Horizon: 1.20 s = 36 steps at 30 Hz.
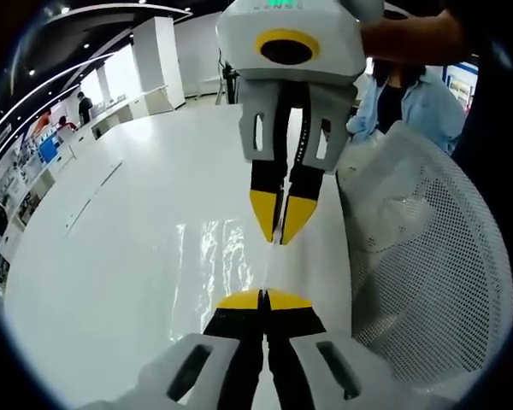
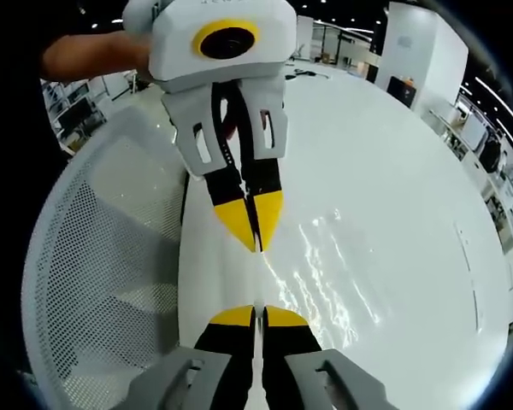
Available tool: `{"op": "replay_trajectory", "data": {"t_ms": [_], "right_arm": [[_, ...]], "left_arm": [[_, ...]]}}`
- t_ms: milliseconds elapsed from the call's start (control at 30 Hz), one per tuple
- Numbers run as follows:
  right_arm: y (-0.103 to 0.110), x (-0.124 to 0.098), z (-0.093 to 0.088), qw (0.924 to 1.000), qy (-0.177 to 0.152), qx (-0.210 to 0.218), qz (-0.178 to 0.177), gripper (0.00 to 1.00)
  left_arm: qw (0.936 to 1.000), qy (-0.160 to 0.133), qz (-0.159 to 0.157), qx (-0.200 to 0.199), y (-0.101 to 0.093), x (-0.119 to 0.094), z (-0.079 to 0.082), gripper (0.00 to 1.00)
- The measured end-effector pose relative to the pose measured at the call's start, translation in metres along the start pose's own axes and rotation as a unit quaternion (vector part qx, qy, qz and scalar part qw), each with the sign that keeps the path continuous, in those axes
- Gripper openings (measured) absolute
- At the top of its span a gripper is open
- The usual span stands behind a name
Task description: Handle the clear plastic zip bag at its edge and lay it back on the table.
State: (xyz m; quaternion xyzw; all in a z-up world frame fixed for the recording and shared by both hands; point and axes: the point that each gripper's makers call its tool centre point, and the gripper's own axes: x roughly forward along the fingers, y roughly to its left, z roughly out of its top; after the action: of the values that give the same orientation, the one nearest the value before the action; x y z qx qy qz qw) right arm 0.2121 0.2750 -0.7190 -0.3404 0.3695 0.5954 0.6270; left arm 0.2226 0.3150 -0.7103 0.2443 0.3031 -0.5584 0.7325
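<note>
Two hand-held grippers face each other tip to tip over a white counter (image 1: 111, 256), with a clear plastic zip bag (image 1: 214, 256) stretched between them along the counter's edge. In the left gripper view, the left hand-held gripper (image 1: 263, 299) rises from the bottom with its yellow-tipped jaws pressed together on the near edge of the bag; the right hand-held gripper (image 1: 280, 231) reaches down from above, its jaws likewise closed on the bag's far edge. The bag lies flat and glossy on the counter, spreading away from the two pinch points toward the counter's middle, its creases catching the ceiling lights. In the right gripper view, the same arrangement shows from the other end: the right hand-held gripper (image 2: 258, 314) at the bottom, the left hand-held gripper (image 2: 255, 239) opposite, the zip bag (image 2: 325, 273) shining on the counter (image 2: 393, 154) beside them. A white mesh chair back (image 1: 427, 273) stands just beside the counter's edge, close to the bag. A person in a light blue shirt (image 1: 410, 102) stands beyond the chair.
</note>
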Motion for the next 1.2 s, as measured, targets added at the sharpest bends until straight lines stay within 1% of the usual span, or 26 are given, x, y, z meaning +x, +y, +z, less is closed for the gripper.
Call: {"op": "replay_trajectory", "data": {"t_ms": [133, 233, 267, 300, 400, 733, 1033, 1200], "right_arm": [[0.001, -0.001, 0.000, 1.0000, -0.002, 0.002, 0.001, 0.00], [0.001, 0.000, -0.001, 1.0000, -0.001, 0.002, 0.001, 0.00], [0.001, 0.000, -0.001, 1.0000, -0.001, 0.003, 0.001, 0.00], [0.001, -0.001, -0.002, 1.0000, 0.000, 0.004, 0.001, 0.00], [0.001, -0.002, -0.004, 1.0000, 0.000, 0.005, 0.001, 0.00], [-0.001, -0.002, -0.008, 0.9999, 0.001, 0.012, 0.000, 0.00], [0.000, -0.002, -0.012, 0.9998, 0.000, 0.018, -0.001, 0.00], [-0.002, -0.003, -0.017, 0.9998, 0.002, 0.020, -0.003, 0.00]], "left_arm": [[1.0000, -0.001, -0.005, -0.003, -0.002, 0.000, 0.000, 0.00], [1.0000, 0.000, -0.004, -0.002, -0.001, 0.000, -0.001, 0.00], [1.0000, 0.000, 0.002, 0.000, 0.001, 0.000, -0.001, 0.00], [1.0000, 0.001, -0.003, -0.004, 0.000, 0.000, -0.002, 0.00], [1.0000, 0.001, -0.003, -0.004, -0.001, 0.000, -0.003, 0.00], [1.0000, 0.002, 0.001, -0.004, 0.003, -0.001, -0.006, 0.00], [1.0000, 0.002, -0.001, -0.007, 0.002, -0.001, -0.008, 0.00], [1.0000, 0.003, 0.001, -0.008, 0.004, -0.001, -0.010, 0.00]]}}
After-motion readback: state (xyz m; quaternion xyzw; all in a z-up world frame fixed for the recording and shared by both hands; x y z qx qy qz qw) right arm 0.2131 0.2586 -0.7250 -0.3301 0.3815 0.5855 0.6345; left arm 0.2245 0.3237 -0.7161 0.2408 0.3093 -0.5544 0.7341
